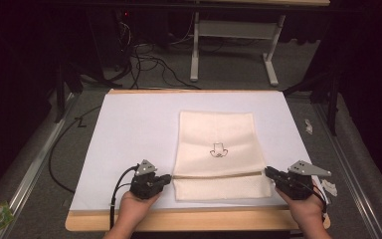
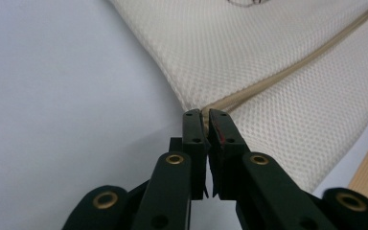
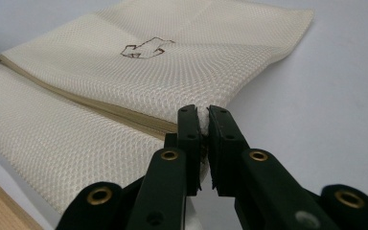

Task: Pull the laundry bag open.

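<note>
In the left gripper view the left gripper (image 2: 202,114) has its jaws drawn nearly together on the left end of the fold line of a cream mesh bag (image 2: 278,62), a sliver of the beige edging caught between the tips. In the right gripper view the right gripper (image 3: 202,110) is likewise narrowed onto the bag (image 3: 124,91), pinching a bit of white fabric at the opposite end of that same line.

From the high view, the left gripper (image 1: 167,178) sits at lower centre-left of the frame and the right gripper (image 1: 269,172) at lower centre-right, both pointing inward at each other with the bag (image 1: 218,139) stretched between them. The line they hold runs left to right across the frame, so each hand has its own end, and neither is nearer the whole. The bag's longer body extends from that line toward the top of the frame; a narrow strip lies below it, toward the person.

The bag is pale cream, finely netted, flat, with a small dark outline drawing (image 1: 218,150) near its middle. It rests on a white sheet (image 1: 129,129) covering the wooden bench (image 1: 189,219).
</note>
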`<state>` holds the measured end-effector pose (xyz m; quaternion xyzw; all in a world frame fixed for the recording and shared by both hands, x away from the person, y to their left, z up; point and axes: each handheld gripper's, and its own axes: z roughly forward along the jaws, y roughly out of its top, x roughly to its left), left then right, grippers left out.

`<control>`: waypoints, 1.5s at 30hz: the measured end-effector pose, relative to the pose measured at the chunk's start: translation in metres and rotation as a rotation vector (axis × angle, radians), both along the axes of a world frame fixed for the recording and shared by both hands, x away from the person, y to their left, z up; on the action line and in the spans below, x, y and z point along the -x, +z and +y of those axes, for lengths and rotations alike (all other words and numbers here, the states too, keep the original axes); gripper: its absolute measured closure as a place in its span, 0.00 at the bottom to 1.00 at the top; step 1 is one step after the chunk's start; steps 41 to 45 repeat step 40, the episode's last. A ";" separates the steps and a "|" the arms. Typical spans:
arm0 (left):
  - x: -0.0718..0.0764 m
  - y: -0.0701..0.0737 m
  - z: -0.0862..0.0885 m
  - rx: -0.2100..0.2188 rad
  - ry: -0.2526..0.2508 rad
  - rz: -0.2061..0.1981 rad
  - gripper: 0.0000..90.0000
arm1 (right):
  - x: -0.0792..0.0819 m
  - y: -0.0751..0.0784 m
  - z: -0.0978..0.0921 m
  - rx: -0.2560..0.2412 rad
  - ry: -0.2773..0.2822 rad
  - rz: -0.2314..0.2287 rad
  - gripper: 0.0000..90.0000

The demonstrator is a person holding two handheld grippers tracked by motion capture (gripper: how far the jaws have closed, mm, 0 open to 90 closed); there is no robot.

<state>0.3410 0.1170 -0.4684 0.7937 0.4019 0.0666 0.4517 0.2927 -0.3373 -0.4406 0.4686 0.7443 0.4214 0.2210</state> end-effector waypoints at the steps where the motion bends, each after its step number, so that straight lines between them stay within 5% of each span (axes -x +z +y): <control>1: 0.000 0.001 0.002 0.010 0.003 -0.007 0.93 | 0.000 -0.001 -0.002 -0.002 -0.005 -0.005 0.94; 5: -0.002 0.001 0.007 0.015 0.006 -0.023 0.86 | 0.001 -0.004 -0.006 -0.017 -0.022 0.007 0.92; 11: -0.006 0.006 0.016 0.037 0.065 -0.074 0.63 | 0.001 -0.002 -0.010 -0.034 -0.037 -0.012 0.78; 16: -0.008 0.013 0.028 -0.077 0.139 -0.191 0.45 | -0.001 -0.001 -0.023 -0.048 -0.042 -0.039 0.61; 19: -0.010 0.018 0.039 -0.139 0.185 -0.235 0.32 | -0.002 -0.002 -0.036 -0.013 -0.078 -0.065 0.43; 24: -0.017 0.020 0.072 -0.196 0.270 -0.219 0.13 | -0.001 -0.003 -0.065 0.017 -0.191 -0.080 0.24; 27: -0.019 0.018 0.086 -0.168 0.316 -0.195 0.11 | 0.000 -0.003 -0.073 0.004 -0.237 -0.088 0.19; 30: -0.020 0.017 0.086 -0.153 0.327 -0.192 0.11 | -0.002 -0.004 -0.069 0.014 -0.222 -0.095 0.18; 35: -0.019 0.015 0.078 -0.197 0.297 -0.203 0.12 | -0.003 -0.004 -0.058 0.049 -0.180 -0.099 0.18; 45: -0.019 0.014 0.081 -0.188 0.306 -0.191 0.12 | -0.002 -0.004 -0.056 0.042 -0.175 -0.096 0.18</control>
